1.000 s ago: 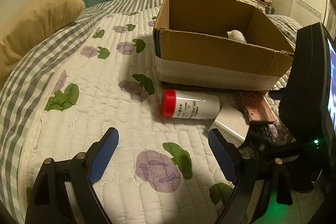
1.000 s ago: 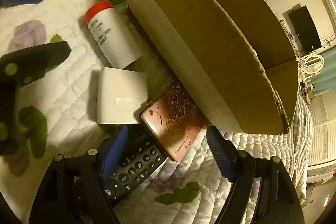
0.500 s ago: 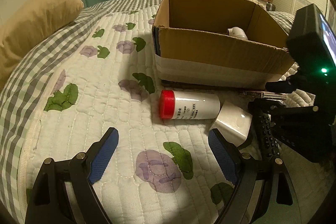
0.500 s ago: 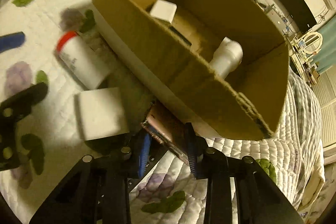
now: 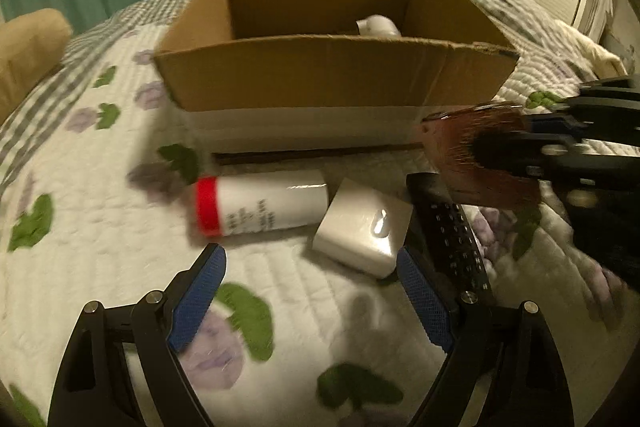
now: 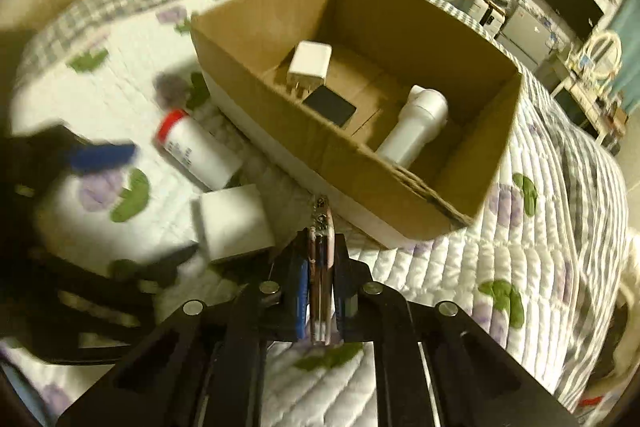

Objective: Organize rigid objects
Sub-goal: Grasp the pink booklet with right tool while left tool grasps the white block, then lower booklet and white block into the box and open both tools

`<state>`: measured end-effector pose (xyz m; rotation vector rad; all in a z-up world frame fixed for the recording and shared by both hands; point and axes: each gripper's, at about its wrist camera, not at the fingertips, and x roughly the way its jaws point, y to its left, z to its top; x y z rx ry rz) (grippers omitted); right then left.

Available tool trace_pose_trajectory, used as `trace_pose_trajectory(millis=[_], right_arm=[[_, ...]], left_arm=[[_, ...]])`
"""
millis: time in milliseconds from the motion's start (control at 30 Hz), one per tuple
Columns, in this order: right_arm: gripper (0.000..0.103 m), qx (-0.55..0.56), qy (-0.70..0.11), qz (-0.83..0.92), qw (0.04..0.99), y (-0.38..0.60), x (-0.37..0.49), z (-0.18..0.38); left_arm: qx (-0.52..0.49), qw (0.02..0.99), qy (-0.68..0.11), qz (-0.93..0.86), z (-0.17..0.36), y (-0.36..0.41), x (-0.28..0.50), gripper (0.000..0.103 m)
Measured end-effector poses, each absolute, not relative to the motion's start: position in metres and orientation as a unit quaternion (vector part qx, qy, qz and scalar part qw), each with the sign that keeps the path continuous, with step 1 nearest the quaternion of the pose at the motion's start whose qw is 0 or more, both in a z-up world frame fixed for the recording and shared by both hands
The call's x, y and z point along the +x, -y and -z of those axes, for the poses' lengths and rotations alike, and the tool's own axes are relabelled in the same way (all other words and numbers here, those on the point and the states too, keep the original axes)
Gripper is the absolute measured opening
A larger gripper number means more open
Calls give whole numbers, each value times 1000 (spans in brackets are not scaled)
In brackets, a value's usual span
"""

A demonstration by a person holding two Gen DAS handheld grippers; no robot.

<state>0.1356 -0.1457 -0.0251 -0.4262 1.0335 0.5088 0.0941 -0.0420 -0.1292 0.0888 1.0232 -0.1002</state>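
We are gripping the pink card case

Our right gripper [image 6: 319, 263] is clamping the case [image 6: 320, 267] (edge-on) near the box [image 6: 320, 155]; our left gripper [image 5: 310, 293] is hanging wide, empty, above the quilt [image 5: 100, 247].

Warm, yellowish room light falls on the quilted bed [image 5: 100, 235] from above, leaving the picture corners black. A small glare spot sits on the white box [image 5: 362, 233]. Both views are smeared by motion blur, worst on the pink case [image 5: 480, 159] and along the left side of the right wrist view. The fisheye bends the cardboard box [image 6: 304, 131] at its rim.
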Motion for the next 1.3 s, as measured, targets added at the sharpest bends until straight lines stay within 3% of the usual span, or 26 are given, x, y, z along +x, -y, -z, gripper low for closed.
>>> trace_pose_trajectory(millis=[167, 333, 833, 1000, 1300], right_arm=[[9, -175, -486, -230, 825, 155, 108, 28], [9, -152, -493, -228, 826, 166, 102, 32], [9, -141, -460, -225, 847, 172, 89, 3], [9, -121, -434, -230, 863, 175, 84, -28], [9, -116, -369, -225, 894, 171, 101, -103]], left_arm=[[49, 855, -511, 78, 143, 58, 110, 84], [60, 845, -522, 97, 154, 75, 121, 60], [25, 877, -471, 94, 87, 65, 76, 55], [-8, 879, -467, 97, 59, 47, 81, 55], [1, 917, -392, 74, -31, 30, 103, 54]])
